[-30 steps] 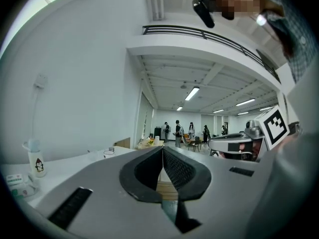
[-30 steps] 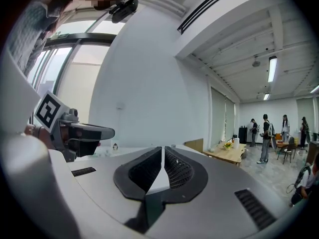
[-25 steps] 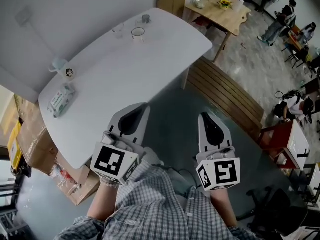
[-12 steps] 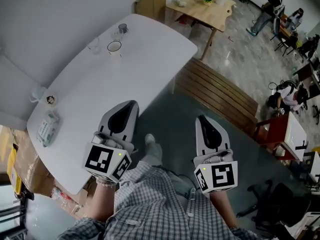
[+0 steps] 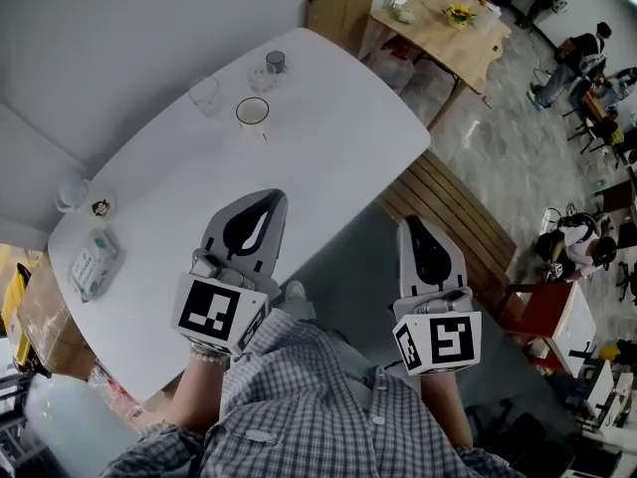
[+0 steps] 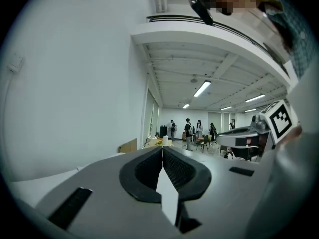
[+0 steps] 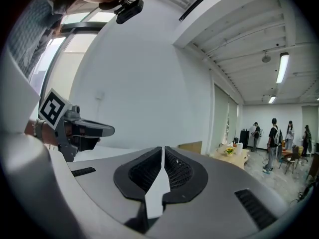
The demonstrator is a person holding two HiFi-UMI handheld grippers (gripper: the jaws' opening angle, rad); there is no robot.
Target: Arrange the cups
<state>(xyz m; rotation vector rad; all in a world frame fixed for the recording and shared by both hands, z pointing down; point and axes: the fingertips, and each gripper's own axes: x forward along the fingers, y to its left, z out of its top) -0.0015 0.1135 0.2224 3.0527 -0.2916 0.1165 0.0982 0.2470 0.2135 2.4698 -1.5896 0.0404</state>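
Several cups stand at the far end of the white table (image 5: pixel 328 118): a white mug with a dark rim (image 5: pixel 252 114), a clear glass (image 5: pixel 204 92), a small glass (image 5: pixel 261 78) and a grey cup (image 5: pixel 276 62). Another pale cup (image 5: pixel 72 192) sits at the table's left side. My left gripper (image 5: pixel 266 198) hovers over the table's near part, jaws shut on nothing. Off the table's edge, over the floor, my right gripper (image 5: pixel 412 224) is shut and empty too. The left gripper view shows my left gripper (image 6: pixel 162 149) with its jaws pressed together, and the right gripper view shows my right gripper (image 7: pixel 163 148) the same.
A tissue packet (image 5: pixel 93 264) and a small round printed item (image 5: pixel 101 207) lie at the table's left. A slatted wooden bench (image 5: pixel 453 202) runs along the right side. Cardboard boxes (image 5: pixel 40 302) sit on the floor at left. A wooden table (image 5: pixel 443 18) and people are farther off.
The table and cups have drawn closer in the head view. My left gripper now hangs over the tabletop. Both grippers stay shut.
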